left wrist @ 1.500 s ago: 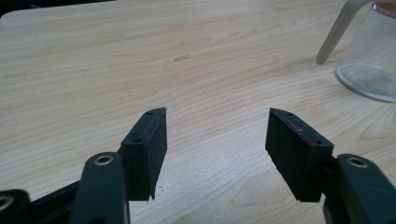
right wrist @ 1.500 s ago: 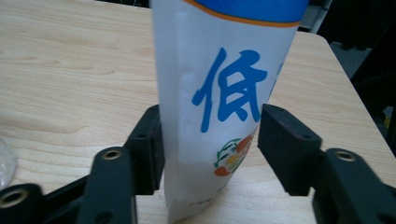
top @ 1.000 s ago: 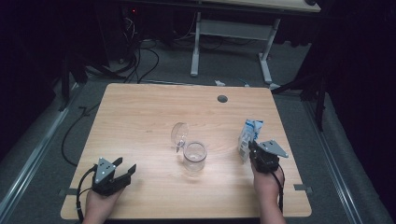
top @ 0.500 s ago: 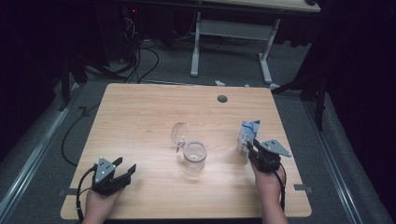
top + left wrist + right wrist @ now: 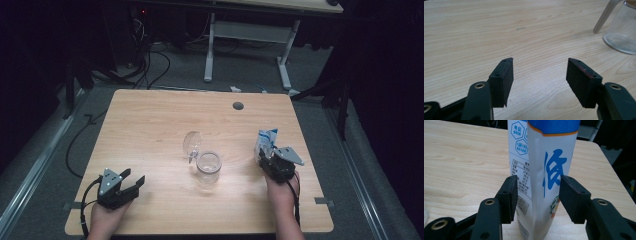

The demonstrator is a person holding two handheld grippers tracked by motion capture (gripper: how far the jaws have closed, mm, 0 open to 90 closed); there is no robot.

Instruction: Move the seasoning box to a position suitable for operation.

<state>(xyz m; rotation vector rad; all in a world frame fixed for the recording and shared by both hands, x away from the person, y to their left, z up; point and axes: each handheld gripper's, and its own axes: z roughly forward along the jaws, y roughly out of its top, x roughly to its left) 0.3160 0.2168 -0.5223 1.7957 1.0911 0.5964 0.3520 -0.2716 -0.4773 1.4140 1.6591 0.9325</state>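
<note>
Standing upright on the counter [image 5: 150,125], the white-and-blue pouch [image 5: 544,170] is flanked by the right gripper [image 5: 537,195], whose jaws have just been opening and are held apart off its sides.

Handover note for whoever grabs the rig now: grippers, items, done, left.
Right gripper: jaws have just been opening; the white-and-blue pouch stands upright between them, pads look just clear of it.
Left gripper: open, nothing between its jaws, at the table's near left.
Glass jar mid-table, its lid tilted open behind.
Done: pouch set down at the right side.
Left: probably back the right gripper off the pouch.
</note>
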